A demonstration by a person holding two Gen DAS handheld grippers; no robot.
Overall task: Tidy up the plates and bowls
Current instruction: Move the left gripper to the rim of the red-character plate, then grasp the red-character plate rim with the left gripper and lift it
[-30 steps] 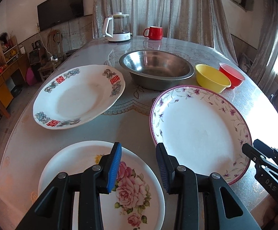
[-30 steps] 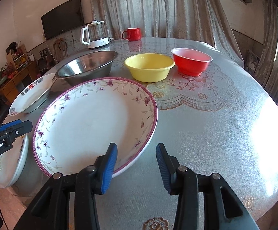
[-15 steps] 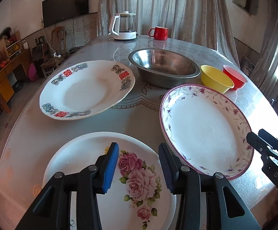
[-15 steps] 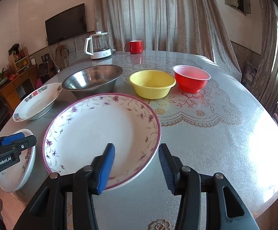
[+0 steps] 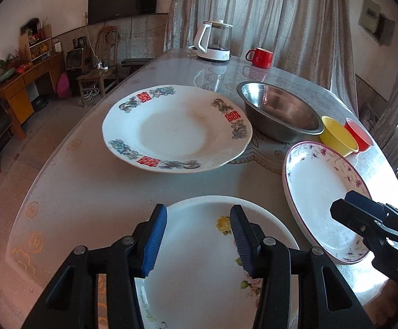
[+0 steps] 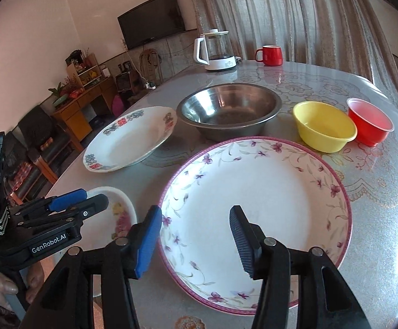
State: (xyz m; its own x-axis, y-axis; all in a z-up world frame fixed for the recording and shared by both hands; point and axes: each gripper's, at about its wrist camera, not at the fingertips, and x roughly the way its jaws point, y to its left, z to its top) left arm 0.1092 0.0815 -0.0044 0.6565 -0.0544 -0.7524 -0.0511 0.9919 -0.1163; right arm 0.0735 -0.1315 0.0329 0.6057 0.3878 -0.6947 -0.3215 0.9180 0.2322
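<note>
From the left wrist, the left hand-held gripper (image 5: 197,231) hovers over the rose plate (image 5: 199,260) at the bench (image 5: 89,186) edge, jaws just widened, grasping nothing; the red-lettered plate (image 5: 177,133) lies beyond. From the right wrist, the right hand-held gripper (image 6: 196,240) hangs released, jaws just widened, above the purple-rimmed plate (image 6: 256,192), with the steel bowl (image 6: 229,109), yellow bowl (image 6: 323,126) and red bowl (image 6: 370,120) behind.

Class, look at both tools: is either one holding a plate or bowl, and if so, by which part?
Nothing is held. The left tool hangs open above the rose plate, the right tool open above the purple-flowered plate.
</note>
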